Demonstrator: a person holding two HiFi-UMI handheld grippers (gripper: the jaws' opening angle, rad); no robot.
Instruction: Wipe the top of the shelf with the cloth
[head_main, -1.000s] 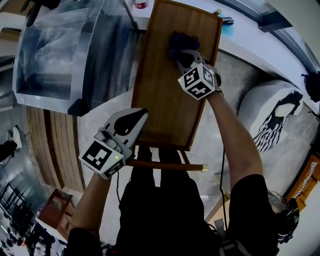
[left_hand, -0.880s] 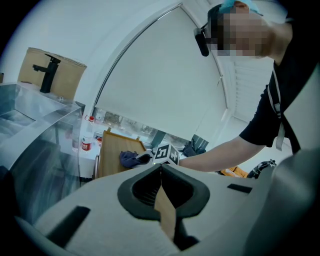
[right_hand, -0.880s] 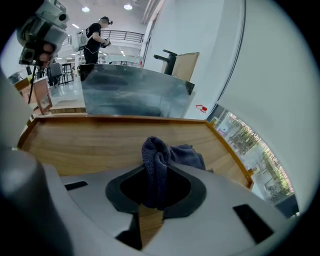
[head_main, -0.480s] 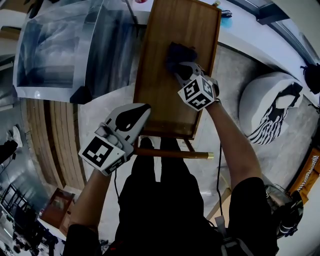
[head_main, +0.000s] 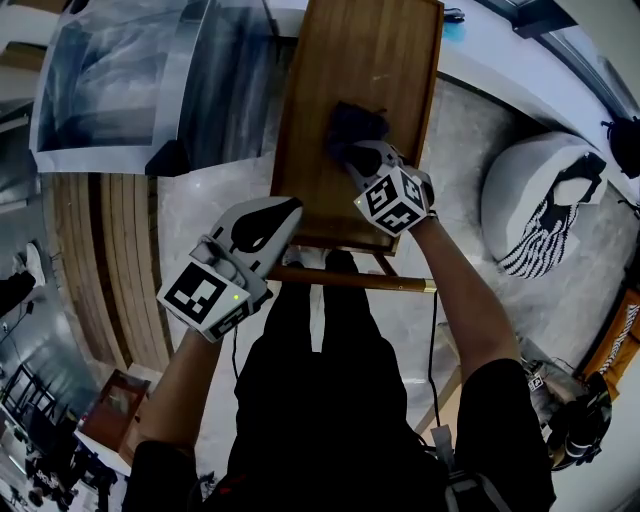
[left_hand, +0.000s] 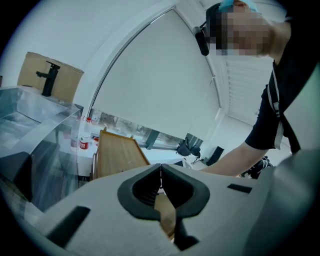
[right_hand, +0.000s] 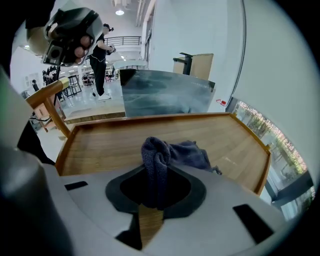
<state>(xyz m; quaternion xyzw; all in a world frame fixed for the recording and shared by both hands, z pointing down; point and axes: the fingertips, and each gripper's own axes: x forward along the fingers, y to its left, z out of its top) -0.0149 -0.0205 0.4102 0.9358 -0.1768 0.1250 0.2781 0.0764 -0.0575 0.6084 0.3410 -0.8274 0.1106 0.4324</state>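
Note:
The shelf top (head_main: 345, 95) is a brown wooden panel with a raised rim, running away from me in the head view. A dark blue cloth (head_main: 352, 126) (right_hand: 172, 152) lies bunched on it, and my right gripper (head_main: 352, 152) (right_hand: 157, 165) is shut on the cloth, pressing it to the wood near the panel's middle. My left gripper (head_main: 283, 207) (left_hand: 161, 175) hangs by the shelf's near left corner, jaws shut with nothing between them, off the wood.
A clear plastic-covered box (head_main: 130, 85) stands left of the shelf. A wooden rail (head_main: 350, 281) crosses just below the shelf's near end. A white beanbag (head_main: 545, 200) sits on the floor at right. My own legs (head_main: 320, 380) are below.
My right gripper has dragged the cloth toward me along the shelf top. The left gripper has stayed beside the near left corner.

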